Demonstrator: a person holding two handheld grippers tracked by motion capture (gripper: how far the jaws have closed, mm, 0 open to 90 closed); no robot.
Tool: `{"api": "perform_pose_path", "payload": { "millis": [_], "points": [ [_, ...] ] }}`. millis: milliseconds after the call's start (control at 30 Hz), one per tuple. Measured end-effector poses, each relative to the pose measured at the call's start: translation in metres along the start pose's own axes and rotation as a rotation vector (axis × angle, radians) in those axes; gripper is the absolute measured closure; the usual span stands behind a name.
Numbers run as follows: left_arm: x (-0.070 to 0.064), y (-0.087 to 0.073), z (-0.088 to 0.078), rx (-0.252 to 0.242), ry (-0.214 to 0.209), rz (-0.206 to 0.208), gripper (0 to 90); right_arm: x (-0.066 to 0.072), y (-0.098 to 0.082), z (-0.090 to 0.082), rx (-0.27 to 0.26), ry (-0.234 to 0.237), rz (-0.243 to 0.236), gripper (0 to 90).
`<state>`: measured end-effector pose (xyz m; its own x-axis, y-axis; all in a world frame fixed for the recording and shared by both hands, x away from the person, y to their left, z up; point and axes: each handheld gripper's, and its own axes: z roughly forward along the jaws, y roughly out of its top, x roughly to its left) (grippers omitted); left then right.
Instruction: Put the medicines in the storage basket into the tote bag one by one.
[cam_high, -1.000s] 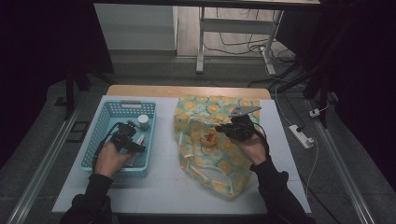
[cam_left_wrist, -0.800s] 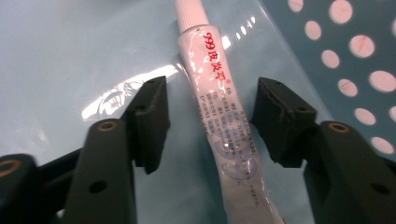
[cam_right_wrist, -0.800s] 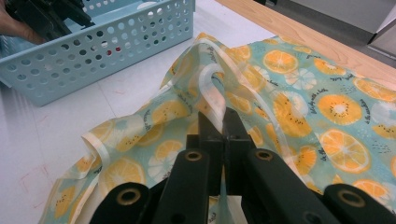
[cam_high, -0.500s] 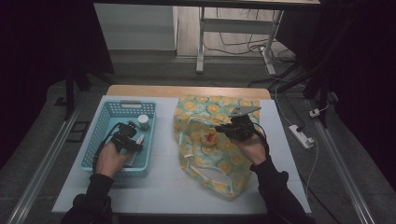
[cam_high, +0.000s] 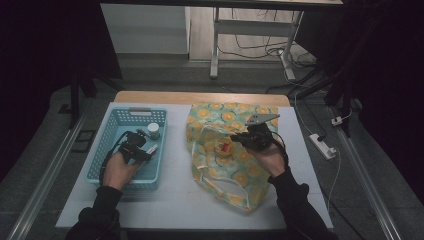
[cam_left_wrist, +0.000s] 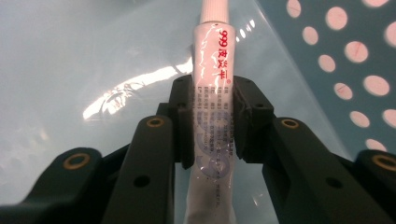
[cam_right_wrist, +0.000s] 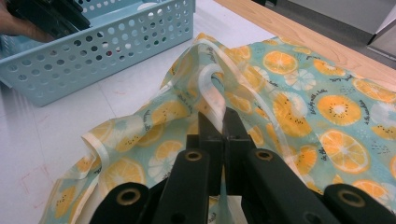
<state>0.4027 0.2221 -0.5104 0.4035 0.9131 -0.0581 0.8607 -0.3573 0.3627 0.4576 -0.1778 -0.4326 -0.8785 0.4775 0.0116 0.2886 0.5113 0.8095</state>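
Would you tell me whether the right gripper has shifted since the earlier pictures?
No. The right gripper sits at the same spot over the fruit-print bag, equally far from the blue basket.

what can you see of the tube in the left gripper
The tube is a slim white squeeze tube, soft plastic by its look, with red print reading 999 and smaller grey text along its side. It lies lengthwise between the jaws of the left gripper, whose jaws have just been closing and now press on both its sides. Its narrower end points away from the camera. It sits inside the blue basket, over the glossy floor; whether it touches that floor is unclear.
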Motion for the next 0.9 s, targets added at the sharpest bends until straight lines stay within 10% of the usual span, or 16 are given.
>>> {"api": "perform_pose_path", "payload": {
  "millis": [900],
  "points": [
    [0.008,-0.004,-0.037,-0.201,-0.082,-0.008,70.9,0.0,0.001,-0.002,-0.015,-0.002,-0.006,89.8]
  ]
}}
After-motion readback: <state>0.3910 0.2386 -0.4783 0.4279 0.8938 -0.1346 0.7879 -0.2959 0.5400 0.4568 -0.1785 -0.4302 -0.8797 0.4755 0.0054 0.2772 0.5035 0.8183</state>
